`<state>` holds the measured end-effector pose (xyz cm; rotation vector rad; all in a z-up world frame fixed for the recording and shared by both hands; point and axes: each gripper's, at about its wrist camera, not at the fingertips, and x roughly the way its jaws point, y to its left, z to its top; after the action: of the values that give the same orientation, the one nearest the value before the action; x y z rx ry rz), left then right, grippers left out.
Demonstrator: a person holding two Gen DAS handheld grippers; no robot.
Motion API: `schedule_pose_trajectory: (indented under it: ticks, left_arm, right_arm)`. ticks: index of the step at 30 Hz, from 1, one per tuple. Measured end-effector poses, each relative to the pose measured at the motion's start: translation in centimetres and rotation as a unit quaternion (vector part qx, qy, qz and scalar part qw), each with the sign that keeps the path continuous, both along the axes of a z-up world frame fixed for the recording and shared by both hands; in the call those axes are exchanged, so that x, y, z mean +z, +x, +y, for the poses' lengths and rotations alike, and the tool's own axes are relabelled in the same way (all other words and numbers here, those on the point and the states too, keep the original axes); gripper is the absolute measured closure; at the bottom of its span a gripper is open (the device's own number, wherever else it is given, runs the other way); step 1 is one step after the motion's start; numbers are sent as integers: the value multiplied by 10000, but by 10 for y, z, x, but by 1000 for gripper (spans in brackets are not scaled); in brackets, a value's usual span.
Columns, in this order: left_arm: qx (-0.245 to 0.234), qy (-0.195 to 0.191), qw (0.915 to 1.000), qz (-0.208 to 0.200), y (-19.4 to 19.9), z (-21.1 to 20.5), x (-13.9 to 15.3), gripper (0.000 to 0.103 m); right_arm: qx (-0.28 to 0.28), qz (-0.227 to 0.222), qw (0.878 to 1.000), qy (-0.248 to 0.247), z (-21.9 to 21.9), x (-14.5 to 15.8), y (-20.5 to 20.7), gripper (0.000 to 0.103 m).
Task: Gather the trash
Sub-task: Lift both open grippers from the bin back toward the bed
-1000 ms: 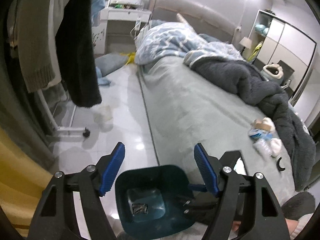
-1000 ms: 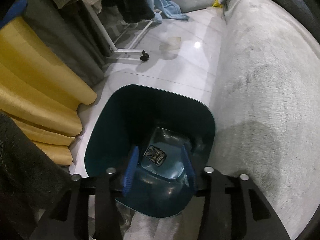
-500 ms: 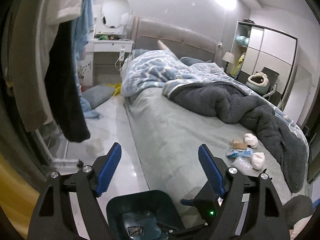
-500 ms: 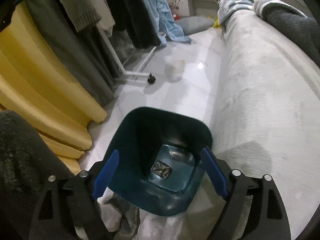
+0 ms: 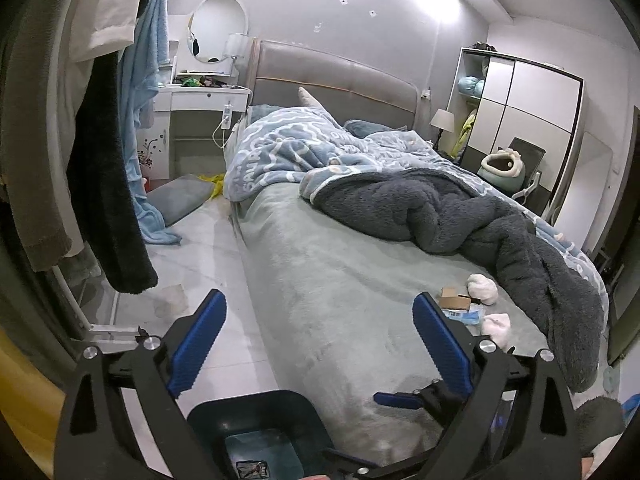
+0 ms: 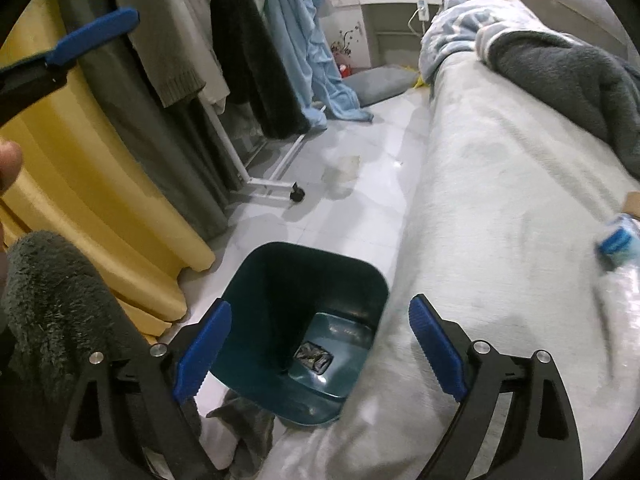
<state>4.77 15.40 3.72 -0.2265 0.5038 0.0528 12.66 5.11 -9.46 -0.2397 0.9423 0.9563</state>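
You had both tongs spread wide, with nothing between the pads. Your left gripper (image 5: 316, 340) had just been opening further, its jaws framing bare bed sheet and floor. Your right gripper (image 6: 316, 348) had widened within the last second and stood well apart above the teal bin (image 6: 304, 292), gripping nothing.

The bin stood on the pale tiled floor (image 6: 360, 200), just beside the near left edge of the bed (image 5: 340, 280). One dark crumpled wrapper (image 6: 314, 356) lay flat on its bottom; in the left wrist view you saw the same bin (image 5: 256, 412) low between the jaws.

The rest of the trash sat on the bed to your right, near the edge of the dark grey fleece blanket (image 5: 460, 216): a small cardboard piece (image 5: 454, 298), two white wads (image 5: 483, 287), and a blue-and-white packet (image 5: 470, 317) between them. In the right wrist view that packet (image 6: 618, 240) showed blurred at the far right edge.

Clothes (image 6: 240, 40) hung on a white wheeled rack (image 6: 276, 184) at the left, with yellow drapery (image 6: 100, 200) nearer you.
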Motion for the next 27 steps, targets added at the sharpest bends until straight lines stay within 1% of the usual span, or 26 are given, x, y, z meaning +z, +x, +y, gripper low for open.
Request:
schedule_pose_trajectory:
  ticks: [5,9,15,21,24,27]
  left_arm:
    - [-79,-80,9999,-51,3,-9,1,6]
    - [-298,-102,9995,-60,11,-27,0,6]
    - [-687,5,9976,-56,23,-62,-4,6]
    - [-1072,224,9940,73,38,-99,-15,6]
    - [-1307,402,9904,205,49,-121,-24,6]
    - [-1565,419,9860,388,59,-139,-37,6]
  right_arm:
    - [-130,-176,9997,93,-25,8,4,11]
    - [-325,-321,9988,170,-53,15,9,11]
    - [-729,-531,9957,222,-102,24,17,11]
    - [-1391,-716,9870,375,-162,35,28,12]
    - [-1724,-767,9809,465,-192,39,33,12]
    - [-2010,-794,9751,501,-216,40,38,12]
